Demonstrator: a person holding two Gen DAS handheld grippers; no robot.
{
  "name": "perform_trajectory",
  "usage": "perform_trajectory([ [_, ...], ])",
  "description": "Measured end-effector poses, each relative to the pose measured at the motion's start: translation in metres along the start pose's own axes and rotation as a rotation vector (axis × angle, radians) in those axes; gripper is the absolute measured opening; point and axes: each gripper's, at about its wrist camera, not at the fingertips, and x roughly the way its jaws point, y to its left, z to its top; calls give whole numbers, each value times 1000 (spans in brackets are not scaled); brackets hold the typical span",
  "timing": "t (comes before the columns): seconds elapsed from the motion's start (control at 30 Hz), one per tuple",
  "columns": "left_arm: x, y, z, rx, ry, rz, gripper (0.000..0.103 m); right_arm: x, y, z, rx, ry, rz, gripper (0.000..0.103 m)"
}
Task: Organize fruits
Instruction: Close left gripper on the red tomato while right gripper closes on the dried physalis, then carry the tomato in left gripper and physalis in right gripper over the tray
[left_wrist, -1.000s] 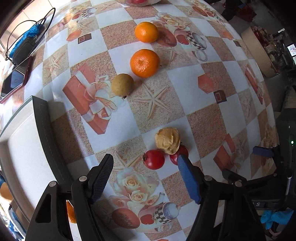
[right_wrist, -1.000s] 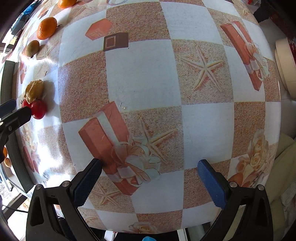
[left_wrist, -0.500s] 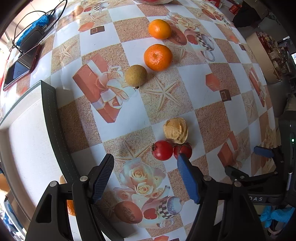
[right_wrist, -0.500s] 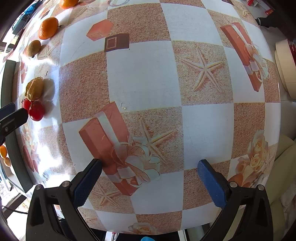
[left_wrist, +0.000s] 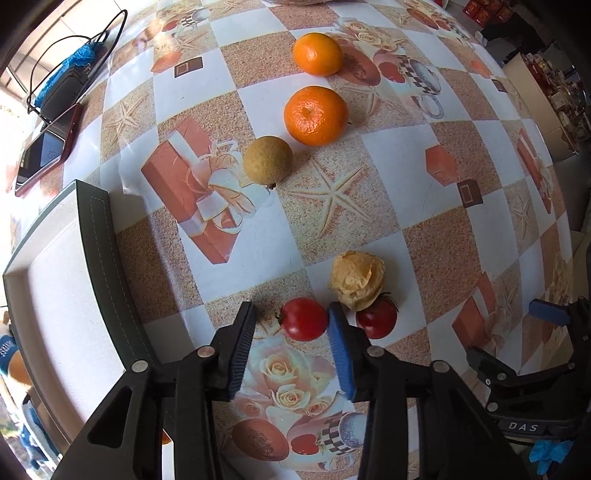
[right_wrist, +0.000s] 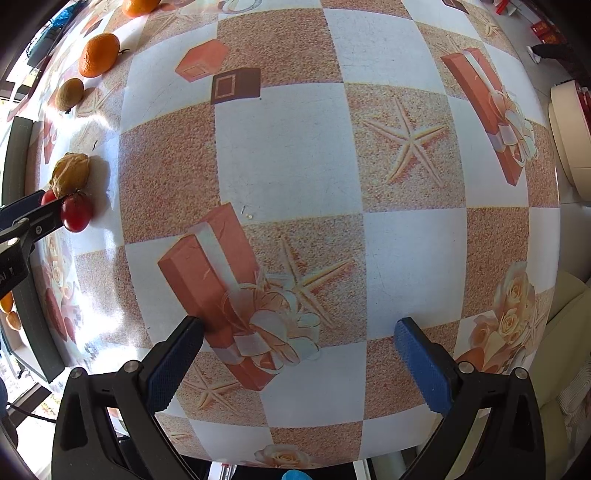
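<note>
Left gripper (left_wrist: 291, 325) fingers spread around 1 red tomato (left_wrist: 303, 319); right gripper (right_wrist: 297, 341) fingers spread over tablecloth (right_wrist: 288, 147).

A home dining spot that seems to open onto a small shop is showing here. A printed oilcloth (left_wrist: 388, 177) of checks, starfish, roses and gift boxes is covering the worktop. A phone (left_wrist: 44, 155) is lying at the far left edge beside a wire basket (left_wrist: 70, 74). Beyond the far right corner, stocked shelves (left_wrist: 554, 81) are standing, and a cream cushioned seat (right_wrist: 565, 332) is sitting beside the right edge.
</note>
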Motion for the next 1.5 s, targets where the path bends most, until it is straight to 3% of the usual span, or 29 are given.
perform_trajectory([
  [0.13, -2, 10, 1, -31, 8, -28, 29, -1, 2, -4, -2, -20, -2, 103],
  [0.43, -22, 40, -50, -62, -1, -81, 29, -4, 14, 7, -10, 25, 23, 103],
  [0.6, -37, 50, -66, -81, -29, -88, 29, -21, 49, 22, -57, -37, 91, 103],
  [0.87, -64, 87, -84, -167, -76, -59, 29, -48, 122, 50, -200, -133, 123, 103],
  [0.93, -72, 91, -92, -194, -82, -52, 29, -49, 138, 57, -230, -142, 119, 94],
  [0.97, -75, 88, -98, -208, -84, -49, 29, -48, 145, 59, -244, -136, 122, 82],
  [1.13, -82, 105, -113, -256, -85, -31, 29, -37, 169, 68, -278, -106, 112, 78],
  [1.23, -85, 113, -119, -273, -87, -20, 29, -38, 182, 70, -294, -116, 84, 64],
  [1.3, -86, 117, -123, -286, -86, -18, 29, -37, 192, 74, -318, -122, 62, 39],
  [1.33, -85, 118, -124, -292, -87, -17, 29, -38, 194, 75, -323, -121, 58, 32],
  [1.5, -86, 125, -131, -313, -87, -9, 29, -45, 195, 82, -315, -129, 53, 30],
])
